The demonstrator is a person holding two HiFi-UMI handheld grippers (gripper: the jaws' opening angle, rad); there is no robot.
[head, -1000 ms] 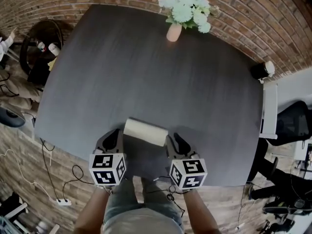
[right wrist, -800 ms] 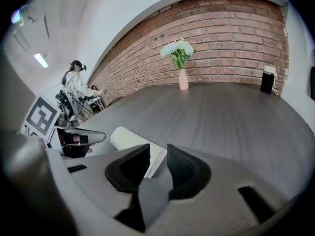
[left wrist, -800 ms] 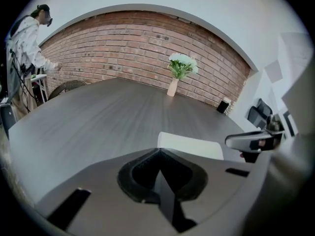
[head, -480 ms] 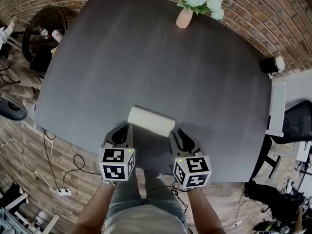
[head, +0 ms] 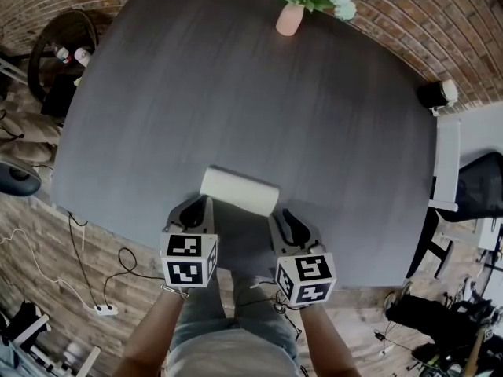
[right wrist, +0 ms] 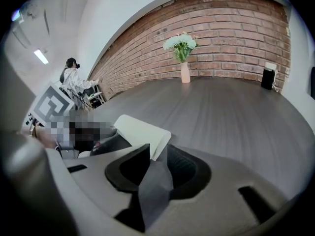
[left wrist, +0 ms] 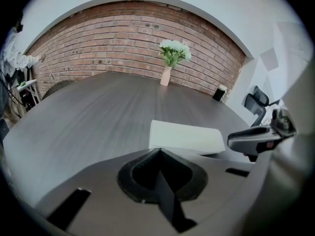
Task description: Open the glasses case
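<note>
A cream, closed glasses case (head: 239,190) lies on the dark round table (head: 236,93) near its front edge. In the head view my left gripper (head: 203,204) sits just behind the case's left end, and my right gripper (head: 279,214) just behind its right end. The left gripper view has the case (left wrist: 184,135) lying just beyond the shut left gripper (left wrist: 158,152). Seen from the right gripper view, a corner of the case (right wrist: 140,131) is right at the tip of the shut right gripper (right wrist: 150,154). I cannot tell whether either tip touches the case.
A pink vase of white flowers (head: 289,18) stands at the table's far edge. A black speaker (head: 431,94) sits at the far right rim. A white desk and black chair (head: 479,195) stand to the right. Cables lie on the floor at left.
Both grippers have drawn closer to the ends of the case, the left one moving rightward. The case has stayed in place and closed.
</note>
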